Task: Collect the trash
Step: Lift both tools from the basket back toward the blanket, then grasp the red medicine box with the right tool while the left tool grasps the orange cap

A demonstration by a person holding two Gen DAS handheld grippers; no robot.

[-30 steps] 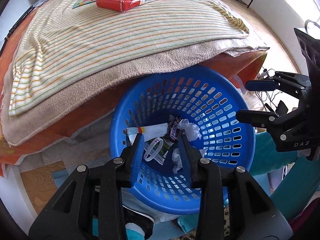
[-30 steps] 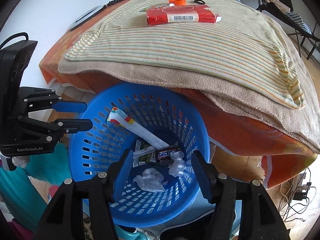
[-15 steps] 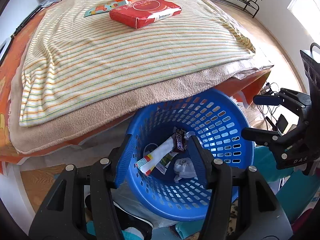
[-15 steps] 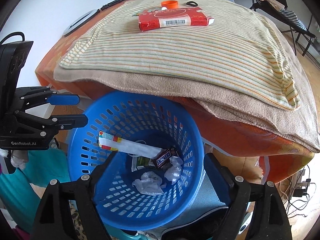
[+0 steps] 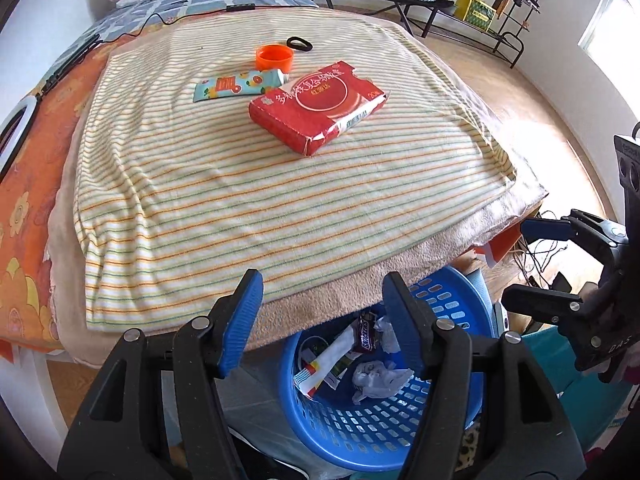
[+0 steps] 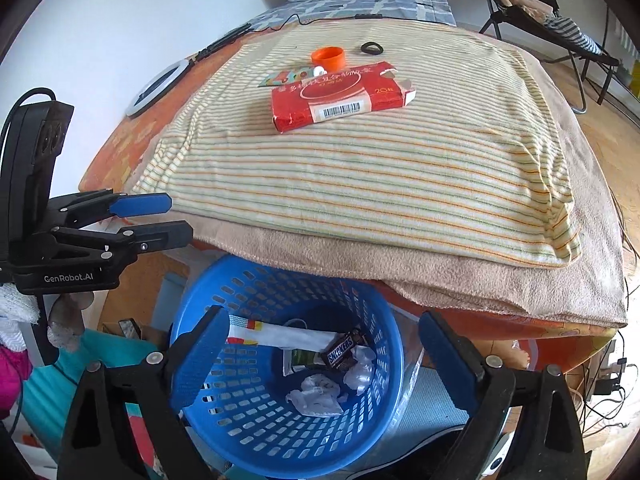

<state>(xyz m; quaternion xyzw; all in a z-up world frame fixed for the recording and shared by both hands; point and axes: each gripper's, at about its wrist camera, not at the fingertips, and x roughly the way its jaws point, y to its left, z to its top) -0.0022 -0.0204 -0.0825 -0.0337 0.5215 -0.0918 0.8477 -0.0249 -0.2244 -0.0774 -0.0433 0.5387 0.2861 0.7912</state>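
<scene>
A blue plastic basket [image 6: 240, 400] stands on the floor at the bed's edge, also in the left wrist view [image 5: 376, 432]. It holds a Snickers wrapper [image 6: 345, 355], a long striped wrapper [image 6: 280, 334] and crumpled white tissues [image 6: 318, 394]. On the striped towel [image 5: 280, 184] lie a red carton [image 5: 318, 106], a tube [image 5: 238, 85], an orange cap [image 5: 274, 57] and a black hair tie [image 5: 299, 44]. My left gripper [image 5: 322, 320] is open and empty above the basket rim. My right gripper [image 6: 324, 356] is open and empty over the basket.
The towel lies on a beige blanket [image 6: 480, 280] over an orange bedsheet [image 5: 24, 208]. A ring light [image 6: 158, 88] lies at the bed's left edge. Folding chairs [image 6: 536, 4] stand at the back. Cables [image 6: 604, 380] lie on the floor at right.
Both grippers have risen and tilted up from the basket toward the bed top. Both have opened wider. The trash stays in the basket.
</scene>
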